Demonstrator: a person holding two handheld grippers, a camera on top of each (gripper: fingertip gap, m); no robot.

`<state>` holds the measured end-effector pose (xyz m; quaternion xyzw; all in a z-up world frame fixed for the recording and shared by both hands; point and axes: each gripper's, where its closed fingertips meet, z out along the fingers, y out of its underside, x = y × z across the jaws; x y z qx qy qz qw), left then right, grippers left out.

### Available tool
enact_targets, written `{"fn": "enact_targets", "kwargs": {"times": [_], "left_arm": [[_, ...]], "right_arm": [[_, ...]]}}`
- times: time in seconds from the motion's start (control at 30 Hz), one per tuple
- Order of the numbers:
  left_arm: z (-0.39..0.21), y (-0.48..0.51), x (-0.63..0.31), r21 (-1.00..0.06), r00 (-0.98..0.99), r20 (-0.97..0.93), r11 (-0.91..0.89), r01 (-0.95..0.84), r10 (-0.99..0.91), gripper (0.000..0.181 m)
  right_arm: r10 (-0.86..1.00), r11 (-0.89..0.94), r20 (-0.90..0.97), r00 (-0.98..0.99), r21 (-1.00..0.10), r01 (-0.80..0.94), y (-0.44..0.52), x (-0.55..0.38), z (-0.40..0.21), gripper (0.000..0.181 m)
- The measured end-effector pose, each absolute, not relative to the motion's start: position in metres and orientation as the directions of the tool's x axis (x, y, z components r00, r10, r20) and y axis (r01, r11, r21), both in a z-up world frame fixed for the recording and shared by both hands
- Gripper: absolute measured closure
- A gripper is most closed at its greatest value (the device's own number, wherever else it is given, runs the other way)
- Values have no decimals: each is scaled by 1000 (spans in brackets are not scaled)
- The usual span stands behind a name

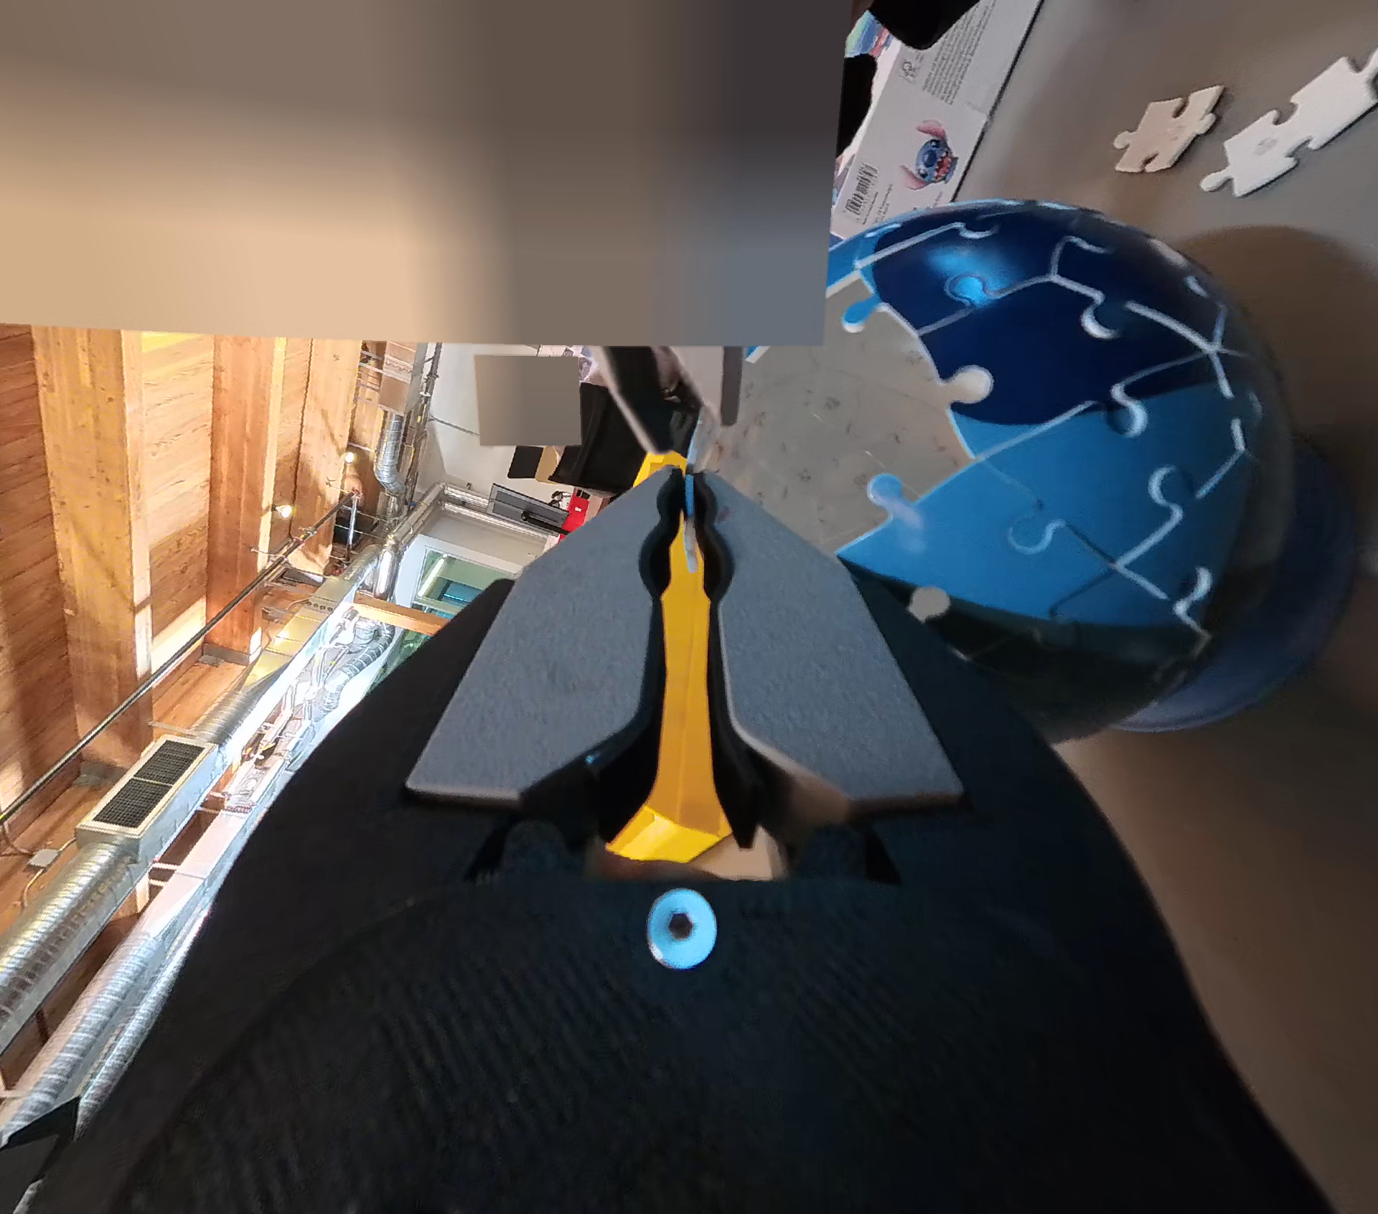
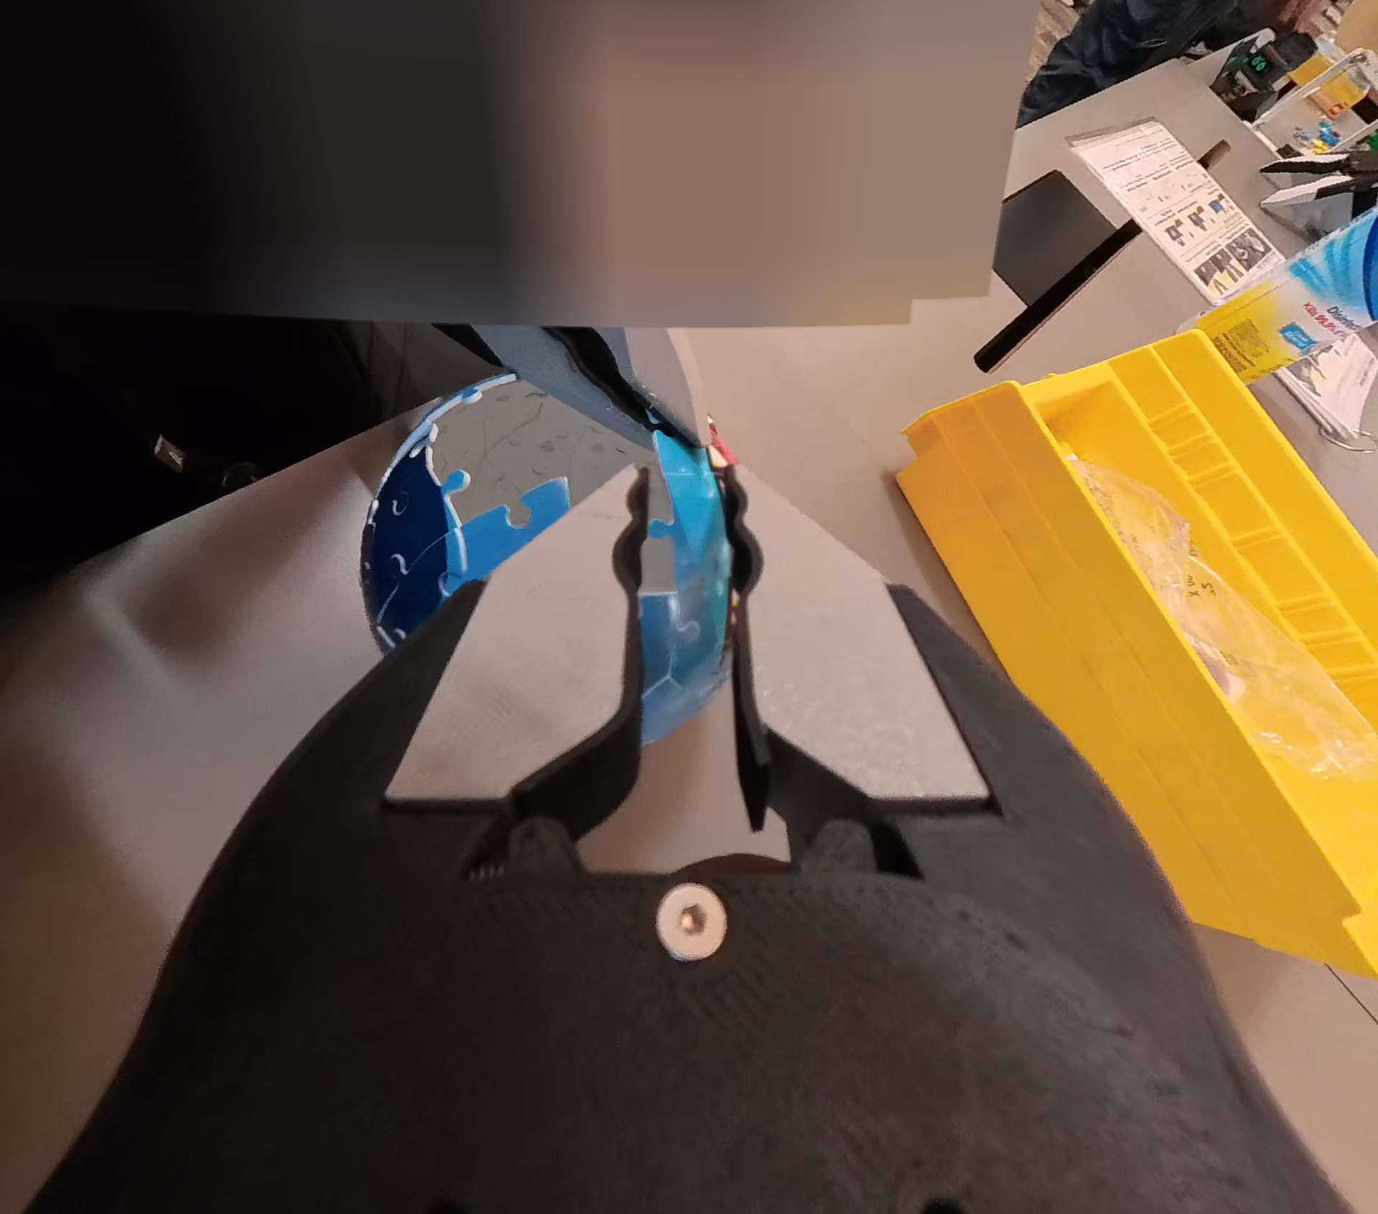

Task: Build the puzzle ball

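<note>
Half-built blue puzzle ball (image 1: 1103, 470) – left fingers (image 1: 684, 483) pinch piece (image 1: 693, 507), right fingers (image 2: 690, 477) parted.

Both wide-angle views bend straight lines near the edges. Light is even and moderately bright, with warm spot lamps glowing on the wooden wall panelling (image 1: 112, 507). The glossy blue spherical puzzle ball (image 1: 1081, 470) casts a soft shadow on the grey tabletop (image 1: 1230, 880). Motion blur smears edges in both views.

left hand-held gripper (image 1: 690, 492) pinched closed, right (image 2: 686, 507) parted
</note>
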<state>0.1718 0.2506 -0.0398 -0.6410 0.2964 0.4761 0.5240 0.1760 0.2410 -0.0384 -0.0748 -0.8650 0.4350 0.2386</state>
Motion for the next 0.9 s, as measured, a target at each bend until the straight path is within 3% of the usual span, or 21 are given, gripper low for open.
{"fn": "enact_targets", "kwargs": {"times": [0.13, 0.23, 0.7, 0.9], "left_arm": [[-39, 250, 172, -404, 384, -915, -269, -874, 126, 181], [-35, 248, 169, -411, 382, -911, -271, -870, 155, 160], [-42, 235, 172, -471, 464, -881, -250, -846, 92, 130], [-35, 218, 171, -580, 581, -812, -191, -792, 57, 133]], "right_arm": [[328, 598, 333, -884, -797, -78, 241, 179, -36, 157], [327, 595, 334, -884, -799, -81, 242, 179, -34, 158], [363, 523, 290, -886, -850, -64, 254, 180, -15, 160], [413, 514, 296, -861, -856, -48, 265, 181, -1, 160]]}}
